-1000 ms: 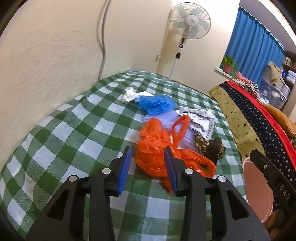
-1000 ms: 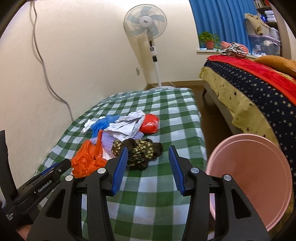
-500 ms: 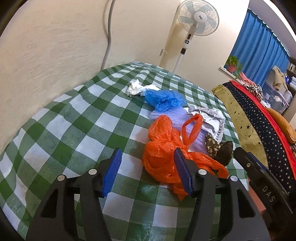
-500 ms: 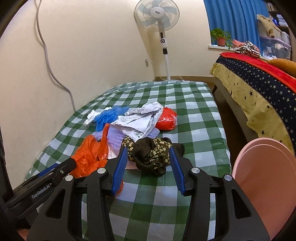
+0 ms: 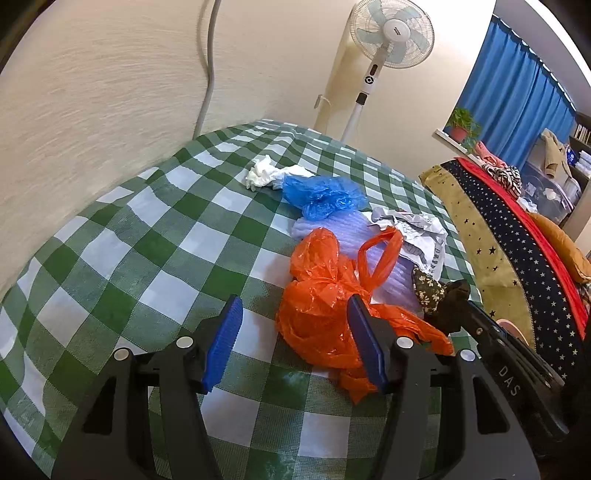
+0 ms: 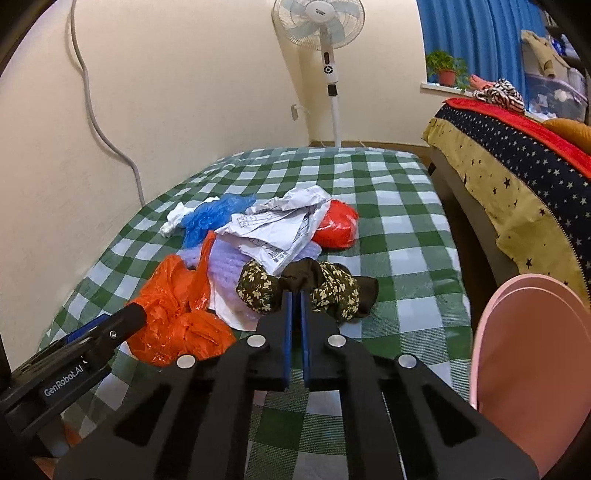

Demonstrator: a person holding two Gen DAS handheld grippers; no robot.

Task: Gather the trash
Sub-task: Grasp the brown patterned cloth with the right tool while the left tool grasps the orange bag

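A heap of trash is spread over a table covered by a green-and-white checked cloth. Nearest the grippers, at the near left of the heap, an orange plastic bag is found, one handle loop raised. Just right of it lies a dark floral fabric piece, brown with small cream flowers. Behind these, a lilac ribbed foam sheet is partly covered by a crumpled printed paper. Farther left a blue plastic bag touches a crumpled white tissue, and at the far right of the heap a red plastic bag is tucked against the paper.

The right gripper is clenched on a dark fold of the floral fabric piece, the blue pads drawn nearly together with the cloth pinched at their tips. The left gripper is held released just above the cloth, its blue pads set well apart; the right pad overlaps the near edge of the orange bag, while nothing is pressed by either pad.

A pink plastic basin is seen at the near right, beside the table edge. A standing fan is placed against the far wall, and a bed with a star-patterned cover is at the right.
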